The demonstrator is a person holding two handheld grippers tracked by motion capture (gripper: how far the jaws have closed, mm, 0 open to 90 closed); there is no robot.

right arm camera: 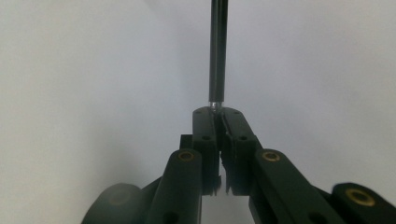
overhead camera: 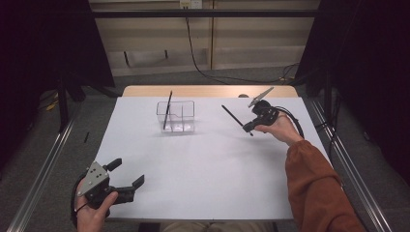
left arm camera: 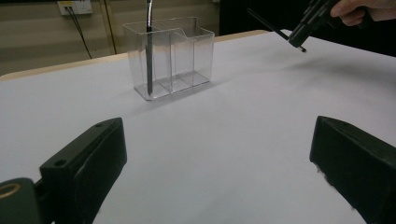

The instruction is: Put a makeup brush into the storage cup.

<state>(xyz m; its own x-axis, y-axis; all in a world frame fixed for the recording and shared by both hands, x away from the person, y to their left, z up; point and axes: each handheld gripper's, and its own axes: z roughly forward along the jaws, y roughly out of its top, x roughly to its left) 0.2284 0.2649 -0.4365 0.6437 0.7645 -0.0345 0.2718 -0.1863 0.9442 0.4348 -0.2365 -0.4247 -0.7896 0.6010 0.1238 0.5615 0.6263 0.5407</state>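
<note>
From above, your right gripper point(overhead camera: 247, 127) pinches a black pen point(overhead camera: 233, 117) right of the clear organizer point(overhead camera: 175, 116). Left gripper point(left arm camera: 219, 154): spread, idle, near. Right gripper view: jaws clamped; aim the tip into an empty compartment.

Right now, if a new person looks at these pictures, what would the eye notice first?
First comes the right gripper, held above the far right of the white table, shut on a dark pen that sticks out toward the middle. Next is the clear box with compartments near the far edge, where another pen stands leaning in its left part. The left gripper waits open at the near left corner.
</note>
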